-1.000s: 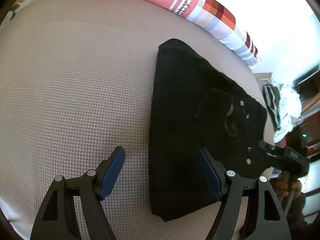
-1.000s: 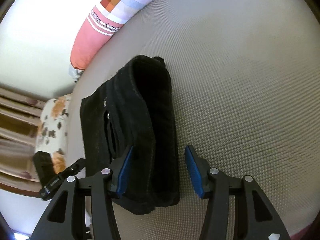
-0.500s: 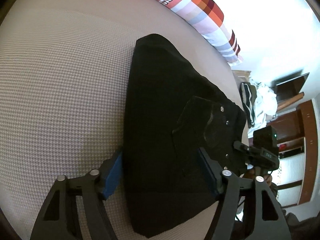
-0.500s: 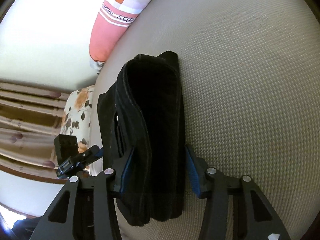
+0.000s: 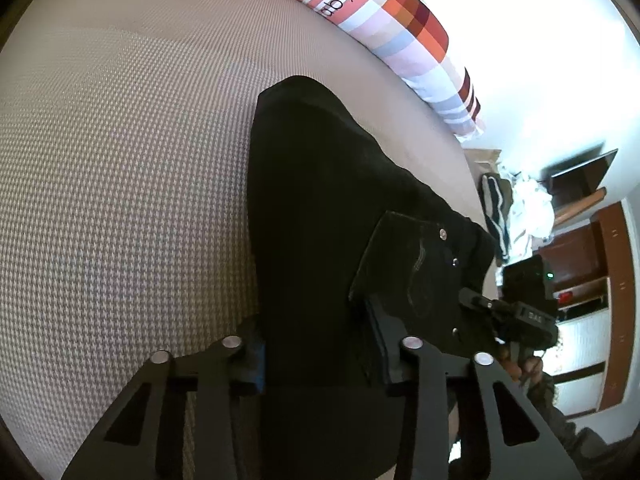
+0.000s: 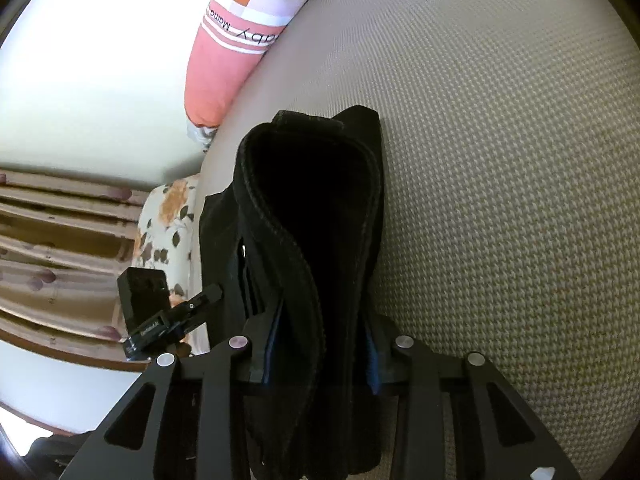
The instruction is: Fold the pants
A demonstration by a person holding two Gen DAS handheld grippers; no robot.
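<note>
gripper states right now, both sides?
Left gripper: jaws just closed in, shut on the folded black pants.
Right gripper: jaws just closed in, shut on the pants' other end.

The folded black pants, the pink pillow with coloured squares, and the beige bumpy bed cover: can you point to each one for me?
folded black pants (image 5: pixel 320 208), left wrist view, flat top layer.
pink pillow with coloured squares (image 6: pixel 216 64), right wrist view, plain pink end.
beige bumpy bed cover (image 6: pixel 500 160), right wrist view, bare stretch right of the pants.

On the pink band of the checked pillow (image 5: pixel 394 14), "Mama" and the letters "aby" are printed in dark type; in the right wrist view the same print is seen upside down.
</note>
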